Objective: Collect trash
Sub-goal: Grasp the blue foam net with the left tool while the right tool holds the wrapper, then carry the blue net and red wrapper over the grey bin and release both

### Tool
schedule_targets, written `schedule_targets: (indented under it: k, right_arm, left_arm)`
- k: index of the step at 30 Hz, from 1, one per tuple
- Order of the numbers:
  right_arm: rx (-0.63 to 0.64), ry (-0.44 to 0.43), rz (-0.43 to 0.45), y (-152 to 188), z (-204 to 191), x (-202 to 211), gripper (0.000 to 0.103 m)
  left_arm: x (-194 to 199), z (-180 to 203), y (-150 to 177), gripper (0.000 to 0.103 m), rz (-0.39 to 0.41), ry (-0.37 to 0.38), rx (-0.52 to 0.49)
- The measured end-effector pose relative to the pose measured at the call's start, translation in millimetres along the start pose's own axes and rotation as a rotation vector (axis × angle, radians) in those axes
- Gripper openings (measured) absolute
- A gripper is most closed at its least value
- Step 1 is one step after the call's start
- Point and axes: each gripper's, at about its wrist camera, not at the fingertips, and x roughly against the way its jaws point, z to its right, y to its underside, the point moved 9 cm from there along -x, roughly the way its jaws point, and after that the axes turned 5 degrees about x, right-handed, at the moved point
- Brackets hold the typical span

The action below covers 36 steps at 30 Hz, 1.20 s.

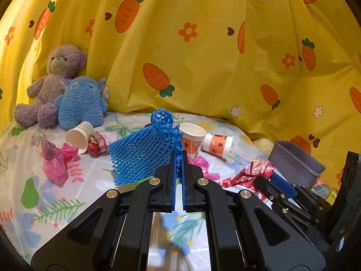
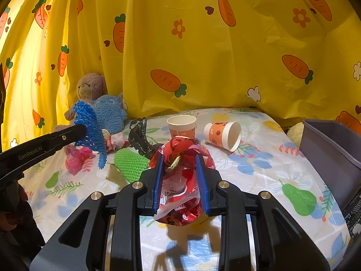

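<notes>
My left gripper (image 1: 179,155) is shut on a blue foam net sleeve (image 1: 142,153), which hangs in the air above the table; the same blue sleeve (image 2: 89,124) shows at the left of the right wrist view. My right gripper (image 2: 179,158) is shut on a crumpled red snack wrapper (image 2: 182,180), held above the flowered tablecloth (image 2: 259,162); the red wrapper (image 1: 250,171) also shows beside the right gripper (image 1: 270,180) in the left wrist view. A grey bin (image 2: 334,155) stands at the right, open side up.
On the table lie a green foam net (image 2: 130,164), a black plastic bag (image 2: 141,137), pink plastic (image 1: 56,160), an upright orange paper cup (image 2: 182,125), a tipped orange cup (image 2: 222,135) and a tipped white cup (image 1: 79,136). Two plush toys (image 1: 67,92) sit at the back left by the yellow curtain (image 1: 203,45).
</notes>
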Motion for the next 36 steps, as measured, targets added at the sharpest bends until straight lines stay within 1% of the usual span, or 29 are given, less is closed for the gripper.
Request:
schedule_targets:
  k: [3,8,10,15,19,22,27,36]
  right_arm:
    - [-0.003,0.010,0.006,0,7,6,0.029]
    - [-0.014,0.039,0.021,-3,25,17,0.029]
    - [-0.019,0.057,0.028,-3,34,21,0.029]
    - [-0.036,0.108,0.045,-6,61,29,0.029]
    - [-0.057,0.147,0.063,-10,85,37,0.029]
    - [-0.069,0.172,0.076,-14,103,43,0.029]
    - [-0.075,0.250,0.104,-24,141,56,0.029]
    - [-0.122,0.471,0.141,-35,237,82,0.029]
  left_arm:
    - [0,15,0,0.003,-0.002,0.036,-0.012]
    - [0,39,0,0.003,-0.019,0.132,-0.037]
    - [-1,47,0,0.003,-0.036,0.188,-0.035]
    - [-8,70,-1,0.003,-0.059,0.279,-0.040]
    - [-17,91,-6,0.003,-0.071,0.327,-0.051]
    - [-24,113,-12,0.003,-0.081,0.379,-0.058]
    - [-35,162,-21,0.003,-0.086,0.454,-0.106]
    - [-63,282,-18,0.003,-0.130,0.616,-0.236]
